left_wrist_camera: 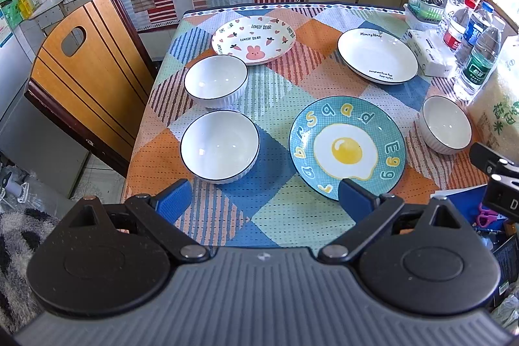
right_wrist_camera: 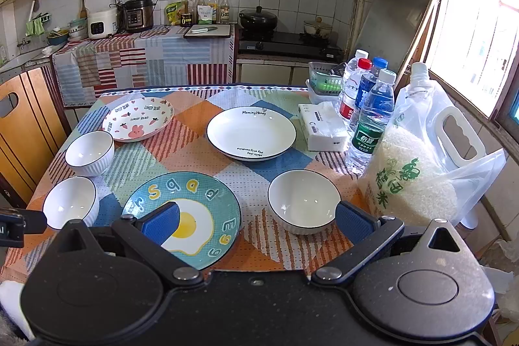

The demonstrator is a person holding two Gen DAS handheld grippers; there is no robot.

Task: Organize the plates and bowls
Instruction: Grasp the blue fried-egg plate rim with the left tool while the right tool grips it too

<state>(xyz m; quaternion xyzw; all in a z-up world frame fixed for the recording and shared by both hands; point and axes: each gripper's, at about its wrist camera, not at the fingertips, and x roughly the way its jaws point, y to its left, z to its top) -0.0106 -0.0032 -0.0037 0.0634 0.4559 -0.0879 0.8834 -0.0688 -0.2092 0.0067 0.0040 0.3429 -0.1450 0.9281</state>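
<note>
On the checked tablecloth lie three plates: a teal egg plate [left_wrist_camera: 347, 148] [right_wrist_camera: 181, 216], a pink rabbit plate [left_wrist_camera: 253, 39] [right_wrist_camera: 138, 118] and a white plate [left_wrist_camera: 377, 55] [right_wrist_camera: 251, 133]. Three white ribbed bowls stand there: two on the left [left_wrist_camera: 215, 80] [left_wrist_camera: 220, 146] [right_wrist_camera: 90, 153] [right_wrist_camera: 70, 201] and one on the right [left_wrist_camera: 446, 124] [right_wrist_camera: 304, 200]. My left gripper [left_wrist_camera: 263, 200] is open and empty above the near table edge. My right gripper [right_wrist_camera: 258, 224] is open and empty, hovering near the egg plate and right bowl.
Water bottles [right_wrist_camera: 369, 115], a tissue pack [right_wrist_camera: 324, 127], a green basket [right_wrist_camera: 324, 81] and a bag of rice [right_wrist_camera: 412, 171] crowd the table's right side. A wooden chair [left_wrist_camera: 84, 77] stands at the left. A kitchen counter [right_wrist_camera: 146, 54] lies beyond.
</note>
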